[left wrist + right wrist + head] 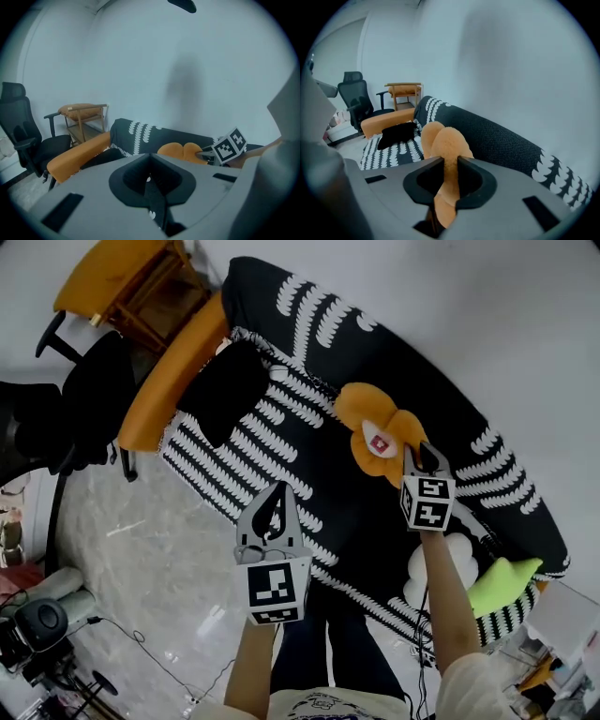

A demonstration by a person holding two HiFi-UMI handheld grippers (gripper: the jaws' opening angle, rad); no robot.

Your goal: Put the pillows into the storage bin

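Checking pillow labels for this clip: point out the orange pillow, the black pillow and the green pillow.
orange pillow point(364, 411): head view, its orange upper part.
black pillow point(225, 390): head view, its middle.
green pillow point(502, 585): head view, its middle.

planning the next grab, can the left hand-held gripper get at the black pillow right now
Probably yes: nothing lies between the left hand-held gripper and the black pillow but bare cover. Its jaws look shut, so they'd have to open first.

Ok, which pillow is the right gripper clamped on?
The orange pillow: the right gripper pinches its edge, while the black pillow, white pillow and green pillow lie free on the sofa.
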